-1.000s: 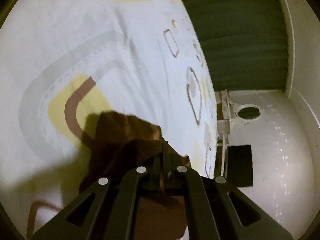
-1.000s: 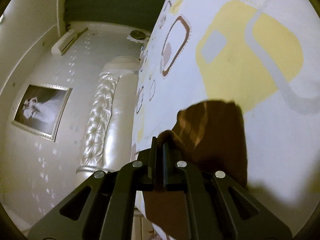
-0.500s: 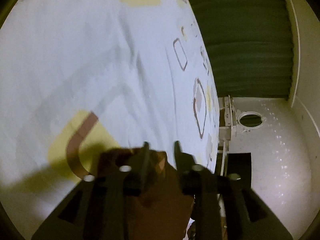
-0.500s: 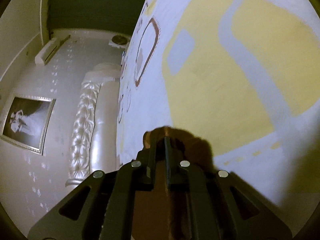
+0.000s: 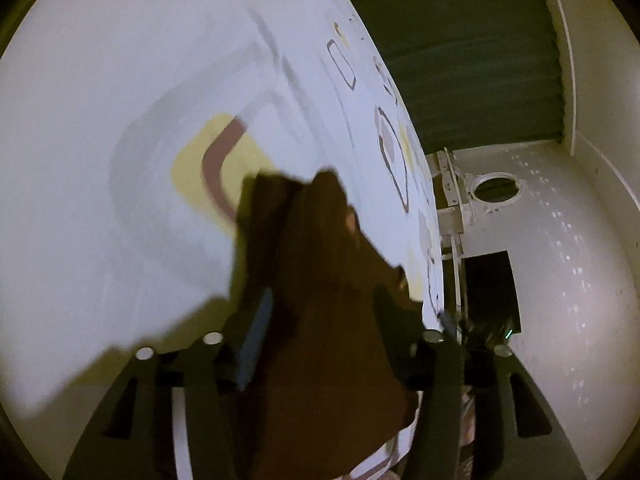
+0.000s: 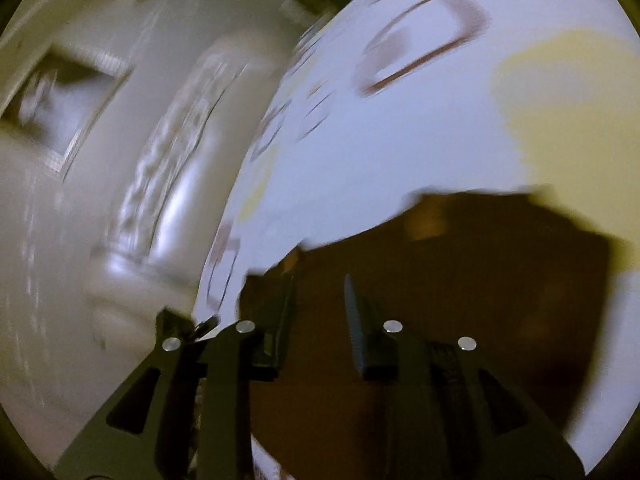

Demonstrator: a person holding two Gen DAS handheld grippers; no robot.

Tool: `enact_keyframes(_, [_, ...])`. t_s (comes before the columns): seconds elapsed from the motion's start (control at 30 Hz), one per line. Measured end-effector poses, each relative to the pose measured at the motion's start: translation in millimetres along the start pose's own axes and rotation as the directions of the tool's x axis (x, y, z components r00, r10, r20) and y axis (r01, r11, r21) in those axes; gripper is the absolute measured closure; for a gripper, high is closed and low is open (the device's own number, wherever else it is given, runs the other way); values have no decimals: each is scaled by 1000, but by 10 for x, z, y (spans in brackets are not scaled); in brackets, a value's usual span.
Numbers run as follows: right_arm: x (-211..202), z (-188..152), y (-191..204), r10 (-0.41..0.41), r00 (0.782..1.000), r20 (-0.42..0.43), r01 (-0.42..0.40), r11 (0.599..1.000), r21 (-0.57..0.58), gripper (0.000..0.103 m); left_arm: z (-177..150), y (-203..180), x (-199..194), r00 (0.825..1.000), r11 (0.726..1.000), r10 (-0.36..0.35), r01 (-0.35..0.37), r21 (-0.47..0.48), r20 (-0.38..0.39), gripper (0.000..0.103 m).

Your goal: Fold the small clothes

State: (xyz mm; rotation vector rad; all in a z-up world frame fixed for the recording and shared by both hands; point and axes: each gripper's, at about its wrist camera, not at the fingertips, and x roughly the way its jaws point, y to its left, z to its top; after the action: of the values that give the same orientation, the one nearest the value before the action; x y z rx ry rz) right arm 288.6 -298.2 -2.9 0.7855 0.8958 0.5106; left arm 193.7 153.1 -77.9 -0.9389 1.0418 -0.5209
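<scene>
- One brown garment is all there is to fold, a single small dark piece lying on the patterned bedsheet near the bed's edge.
- Two grippers in play: the left gripper has its jaws spread wide with the cloth lying between and below them, nothing pinched.
- Over on the other side, the right gripper shows a clear gap between its fingers too, hovering over the same brown cloth with no grip on it.
- Progress call: the garment looks bunched and doubled over on the sheet, so at least one fold seems laid down, though blur makes it hard to say how neat it is.
- What's left, by my read: check the edges line up, maybe one more fold or a smoothing pass.
- Count of the rest: one tufted headboard, one framed picture on the wall, one green curtain. No second garment in either view.
</scene>
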Motion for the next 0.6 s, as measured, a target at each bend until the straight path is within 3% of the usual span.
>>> enact_keyframes(0.07, [418, -19, 350, 6, 996, -86, -13, 997, -78, 65, -110, 24, -9, 1000, 1000, 11, -11, 14, -5, 47])
enact_keyframes(0.13, [887, -49, 661, -1, 985, -171, -23, 990, -139, 60, -231, 46, -20, 1000, 1000, 3, -3, 29, -11, 47])
enact_keyframes(0.37, [2117, -172, 1161, -70, 945, -320, 6, 981, -196, 60, -364, 51, -62, 999, 995, 49, -49, 88, 0, 43])
enact_keyframes(0.4, [2237, -189, 1187, -79, 941, -328, 13, 980, -198, 63, -391, 39, -72, 998, 993, 60, -60, 99, 1, 42])
enact_keyframes(0.43, [2375, -222, 1222, -95, 937, -336, 25, 978, -209, 79, -414, 25, -77, 998, 991, 68, -68, 112, 4, 42])
enact_keyframes(0.47, [2477, -250, 1233, -116, 932, -344, 40, 975, -220, 101, -441, 18, -77, 996, 989, 85, -84, 125, 2, 41])
enact_keyframes(0.53, [2660, -267, 1245, -196, 918, -345, 109, 961, -256, 103, -516, 11, -57, 994, 982, 110, -106, 157, -17, 41])
enact_keyframes(0.6, [2773, -282, 1218, -222, 916, -334, 135, 955, -264, 103, -602, -60, -27, 987, 961, 162, -154, 228, -15, 41])
